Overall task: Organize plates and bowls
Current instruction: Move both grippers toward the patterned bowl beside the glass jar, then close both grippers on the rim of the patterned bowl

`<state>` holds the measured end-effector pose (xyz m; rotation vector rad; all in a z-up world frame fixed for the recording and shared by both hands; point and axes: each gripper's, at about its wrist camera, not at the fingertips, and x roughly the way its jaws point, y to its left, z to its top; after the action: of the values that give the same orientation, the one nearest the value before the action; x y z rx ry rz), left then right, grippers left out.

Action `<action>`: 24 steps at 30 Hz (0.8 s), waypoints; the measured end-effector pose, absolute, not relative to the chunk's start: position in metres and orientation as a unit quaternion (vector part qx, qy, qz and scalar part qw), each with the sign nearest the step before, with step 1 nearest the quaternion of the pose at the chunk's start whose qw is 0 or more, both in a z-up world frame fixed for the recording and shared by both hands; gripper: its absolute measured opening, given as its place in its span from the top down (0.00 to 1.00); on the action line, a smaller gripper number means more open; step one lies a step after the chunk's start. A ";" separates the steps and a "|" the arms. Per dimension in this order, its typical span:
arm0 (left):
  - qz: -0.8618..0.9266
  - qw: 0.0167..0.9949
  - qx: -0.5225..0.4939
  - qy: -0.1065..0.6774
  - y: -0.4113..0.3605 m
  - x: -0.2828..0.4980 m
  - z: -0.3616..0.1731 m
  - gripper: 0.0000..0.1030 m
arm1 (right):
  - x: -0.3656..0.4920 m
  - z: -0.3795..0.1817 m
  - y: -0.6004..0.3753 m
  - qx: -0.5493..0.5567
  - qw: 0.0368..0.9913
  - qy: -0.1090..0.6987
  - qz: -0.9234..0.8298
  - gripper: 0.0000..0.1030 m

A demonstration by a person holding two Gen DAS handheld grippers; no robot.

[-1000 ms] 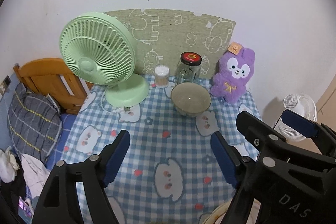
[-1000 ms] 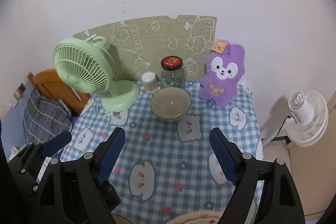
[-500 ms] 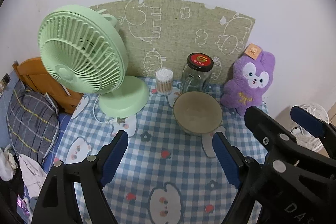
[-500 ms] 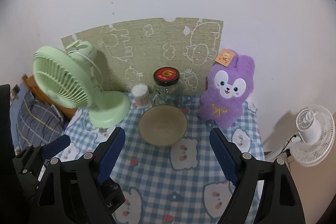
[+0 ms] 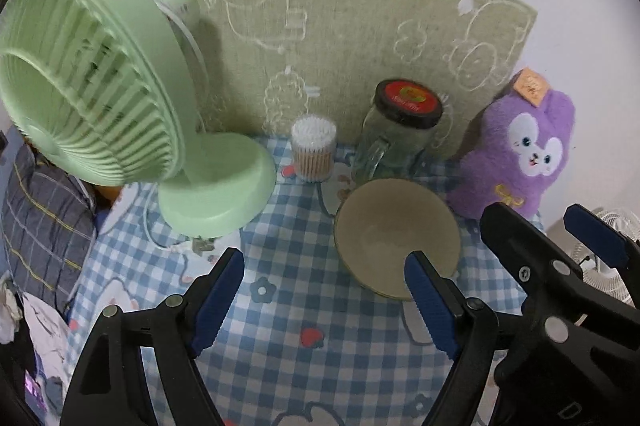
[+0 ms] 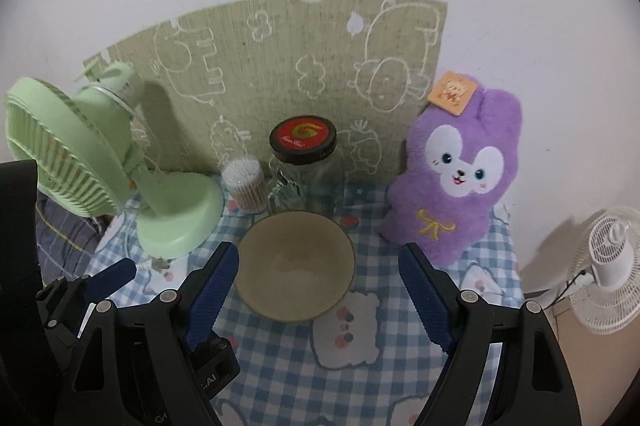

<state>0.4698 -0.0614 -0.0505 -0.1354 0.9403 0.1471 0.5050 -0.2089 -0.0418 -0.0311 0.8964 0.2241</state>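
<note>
A beige-olive bowl [image 5: 394,232] stands upright and empty on the blue checked tablecloth [image 5: 288,310], near the back. My left gripper [image 5: 326,300] is open and empty, its right fingertip just before the bowl's near rim. My right gripper [image 6: 320,290] is open and empty; the bowl [image 6: 294,264] lies between and just beyond its fingertips. The right gripper also shows at the right of the left wrist view [image 5: 560,266]. No plate is in view.
A green desk fan [image 5: 100,98] stands at the left. A cotton-swab pot [image 5: 313,148] and a glass jar with a red-black lid [image 5: 402,130] stand behind the bowl. A purple plush rabbit [image 6: 460,182] sits at the right. A white floor fan [image 6: 612,258] stands off the table.
Both grippers have moved forward toward the bowl and the back of the table; the bowl looms larger. The jaws stay open. The plate edge at the bottom has left view.
</note>
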 end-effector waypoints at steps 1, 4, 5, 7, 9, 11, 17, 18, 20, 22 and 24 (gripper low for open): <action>0.073 0.887 -0.062 0.451 -0.060 0.472 -0.055 0.19 | 0.509 -0.047 -0.207 -0.016 0.893 0.436 0.108 0.21; 0.076 0.889 -0.049 0.449 -0.059 0.482 -0.066 0.19 | 0.520 -0.063 -0.204 -0.016 0.887 0.449 0.110 0.25; 0.076 0.888 -0.047 0.451 -0.058 0.484 -0.071 0.19 | 0.523 -0.068 -0.204 -0.016 0.886 0.451 0.108 0.25; 0.074 0.885 -0.044 0.457 -0.057 0.491 -0.078 0.20 | 0.528 -0.077 -0.203 -0.014 0.884 0.455 0.104 0.28; 0.073 0.884 -0.040 0.460 -0.060 0.498 -0.086 0.20 | 0.535 -0.086 -0.203 -0.012 0.882 0.460 0.099 0.31; 0.071 0.882 -0.036 0.464 -0.064 0.504 -0.093 0.24 | 0.542 -0.094 -0.205 -0.005 0.879 0.467 0.096 0.32; 0.066 0.883 -0.024 0.464 -0.077 0.520 -0.111 0.30 | 0.561 -0.115 -0.213 0.006 0.872 0.482 0.084 0.37; 0.065 0.883 -0.023 0.464 -0.079 0.522 -0.114 0.33 | 0.564 -0.119 -0.214 0.008 0.871 0.484 0.083 0.41; 0.062 0.881 -0.020 0.468 -0.080 0.527 -0.120 0.36 | 0.570 -0.127 -0.216 0.009 0.867 0.492 0.079 0.45; 0.059 0.880 -0.017 0.471 -0.081 0.531 -0.125 0.43 | 0.573 -0.134 -0.217 0.010 0.864 0.498 0.076 0.48; 0.057 0.876 -0.016 0.479 -0.081 0.534 -0.131 0.50 | 0.576 -0.140 -0.218 0.009 0.861 0.503 0.076 0.52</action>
<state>0.5341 -0.0811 -0.1306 -0.0331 1.0000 0.1185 0.5763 -0.2182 -0.1400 0.0190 1.0561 0.1600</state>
